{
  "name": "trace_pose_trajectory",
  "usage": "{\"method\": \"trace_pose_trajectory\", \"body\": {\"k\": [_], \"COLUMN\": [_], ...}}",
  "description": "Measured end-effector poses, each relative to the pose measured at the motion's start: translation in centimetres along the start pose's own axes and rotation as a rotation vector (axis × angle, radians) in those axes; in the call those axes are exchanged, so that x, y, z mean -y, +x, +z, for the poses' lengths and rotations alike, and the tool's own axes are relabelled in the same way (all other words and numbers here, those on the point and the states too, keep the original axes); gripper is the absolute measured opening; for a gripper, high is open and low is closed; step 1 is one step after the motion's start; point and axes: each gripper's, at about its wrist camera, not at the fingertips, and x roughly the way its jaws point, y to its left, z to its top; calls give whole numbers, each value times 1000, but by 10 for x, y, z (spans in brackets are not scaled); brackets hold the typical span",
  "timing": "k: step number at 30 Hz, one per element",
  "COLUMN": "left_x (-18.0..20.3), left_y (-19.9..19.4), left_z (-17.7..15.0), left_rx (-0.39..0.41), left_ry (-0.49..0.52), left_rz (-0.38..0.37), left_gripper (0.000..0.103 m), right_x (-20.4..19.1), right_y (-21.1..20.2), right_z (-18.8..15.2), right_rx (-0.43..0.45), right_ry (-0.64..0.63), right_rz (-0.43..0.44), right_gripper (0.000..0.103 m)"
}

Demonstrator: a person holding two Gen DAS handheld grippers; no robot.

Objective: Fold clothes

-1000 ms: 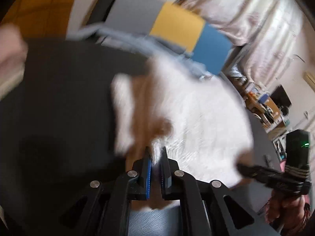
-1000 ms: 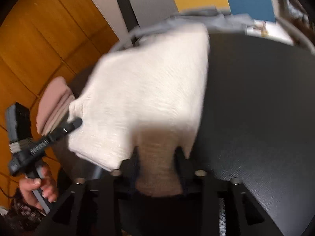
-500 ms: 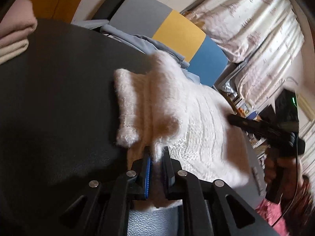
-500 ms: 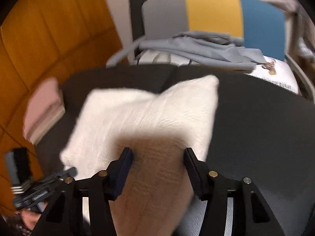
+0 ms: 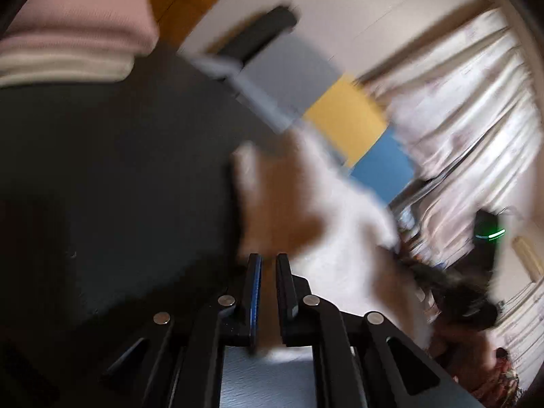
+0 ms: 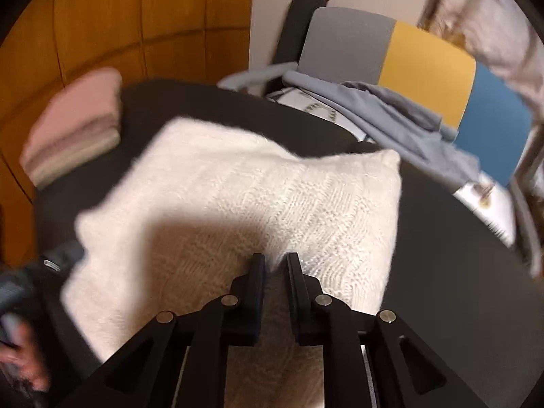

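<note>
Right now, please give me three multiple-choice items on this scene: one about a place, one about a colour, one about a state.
1. Where does the folded pile lie?
A. on the table's far left
B. on the chair
C. on the floor

2. What colour is the sweater?
A. grey
B. cream
C. blue

3. What is between the right gripper's jaws?
A. nothing
B. the grey cloth
C. the sweater

Answers:
1 A, the pile sits at the dark table's far left edge.
2 B, the knit is cream-white.
3 C, sweater knit fills the gap while the jaws are closing.
</note>
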Motion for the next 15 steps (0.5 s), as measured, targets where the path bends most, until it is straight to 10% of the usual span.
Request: {"method": "trace_pose_trajectory", "body": {"k": [5,11,15], "left_x": [-5,44,61], "left_y": [-17,-30,-5], "left_z": [1,18,16], "left_rx": [58,155,92], "left_ry": [-12,140,271], "left_rz": [-52,-114,-1], "left_gripper": [3,9,11], "right_x": [-4,-41,-67], "right_y": [-15,32,66], "right_z": [17,50,68], "right_rx": [82,-20,-102], "right_ry": [43,-117,-221], "right_rz": [100,108,190], "right_gripper": [17,17,17]}}
